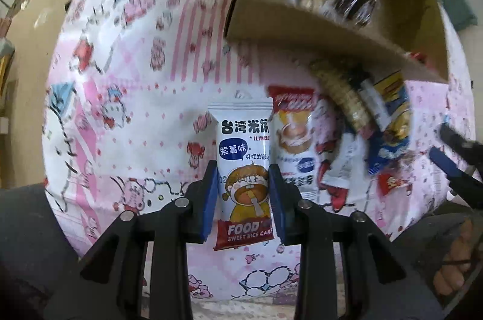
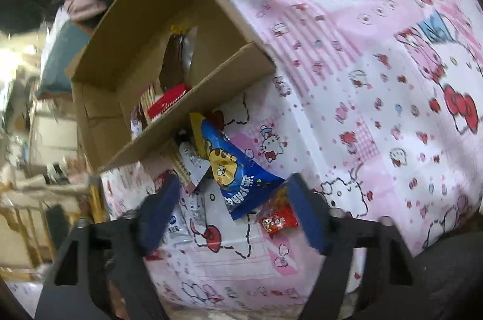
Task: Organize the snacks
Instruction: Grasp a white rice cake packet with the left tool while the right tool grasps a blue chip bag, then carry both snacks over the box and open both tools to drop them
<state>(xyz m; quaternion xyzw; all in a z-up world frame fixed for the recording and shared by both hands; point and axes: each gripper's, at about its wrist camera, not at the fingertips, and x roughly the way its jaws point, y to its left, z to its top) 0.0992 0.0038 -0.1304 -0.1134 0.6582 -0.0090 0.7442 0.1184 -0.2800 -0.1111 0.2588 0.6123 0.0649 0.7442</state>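
A white sweet rice cake packet point(image 1: 244, 169) with a cartoon child lies on the pink cartoon-print cloth point(image 1: 135, 109). My left gripper point(image 1: 243, 169) points down over it, and both blue pads press its long sides. To its right lies a pile: a red-and-white packet point(image 1: 294, 133), a biscuit roll point(image 1: 344, 99) and a blue packet point(image 1: 392, 133). My right gripper point(image 2: 232, 181) stands open around the blue packet point(image 2: 235, 172). A small red packet point(image 2: 277, 220) lies against its right pad.
An open cardboard box point(image 1: 302, 27) with snacks inside stands on the cloth just beyond the pile, its flap point(image 2: 211, 90) hanging over the pile. The right gripper point(image 1: 449, 149) shows at the right edge of the left wrist view. Cluttered room lies beyond the cloth's edge.
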